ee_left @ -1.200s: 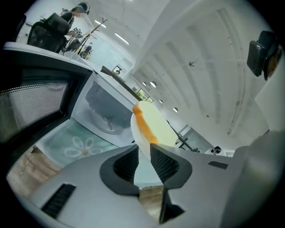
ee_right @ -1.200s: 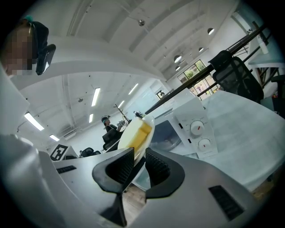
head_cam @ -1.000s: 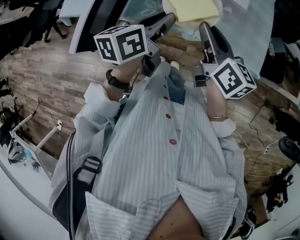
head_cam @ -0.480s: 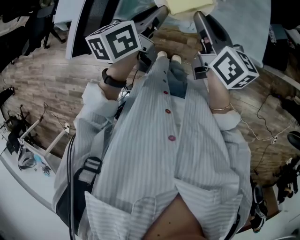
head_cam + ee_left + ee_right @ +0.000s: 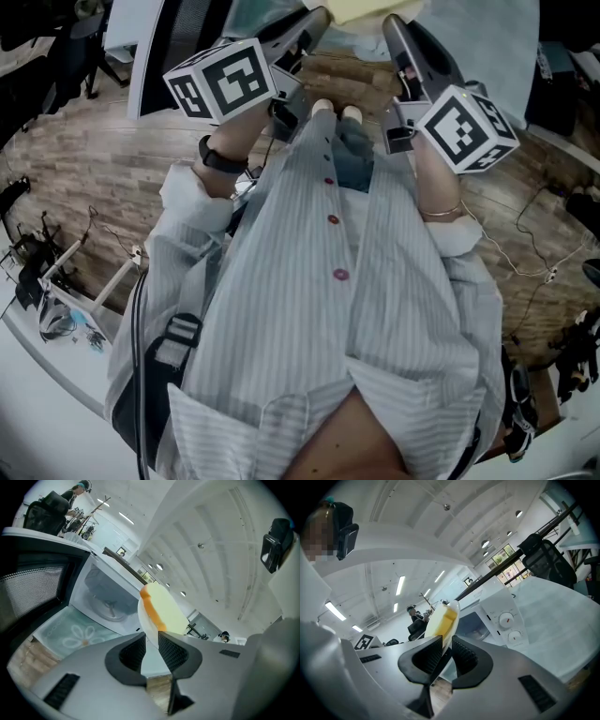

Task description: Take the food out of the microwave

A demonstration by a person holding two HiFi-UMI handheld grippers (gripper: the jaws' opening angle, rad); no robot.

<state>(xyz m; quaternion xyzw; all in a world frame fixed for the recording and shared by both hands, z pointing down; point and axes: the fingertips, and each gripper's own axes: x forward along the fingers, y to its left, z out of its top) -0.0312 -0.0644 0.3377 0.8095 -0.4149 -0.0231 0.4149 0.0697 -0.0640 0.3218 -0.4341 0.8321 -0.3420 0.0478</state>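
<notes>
My left claw (image 5: 151, 637) is clamped on one rim of a round white plate (image 5: 146, 616), its ribbed pads on either side of the edge. My right claw (image 5: 447, 641), whose jaws have just been closing, pinches the opposite rim with the plate between its pads. On the plate lies a yellow slab of food with an orange edge (image 5: 165, 611). Carried by both claws, the plate hangs in the air just in front of the white microwave (image 5: 101, 597), outside its cavity. In the left gripper view the mesh-windowed door (image 5: 33, 590) stands swung open at the left. The right gripper view shows the panel with two round dials (image 5: 508, 627). Below the cavity spreads a pale green tabletop with a daisy print (image 5: 70, 634). In the head view, wooden plank floor (image 5: 103, 159) lies beneath me.
</notes>
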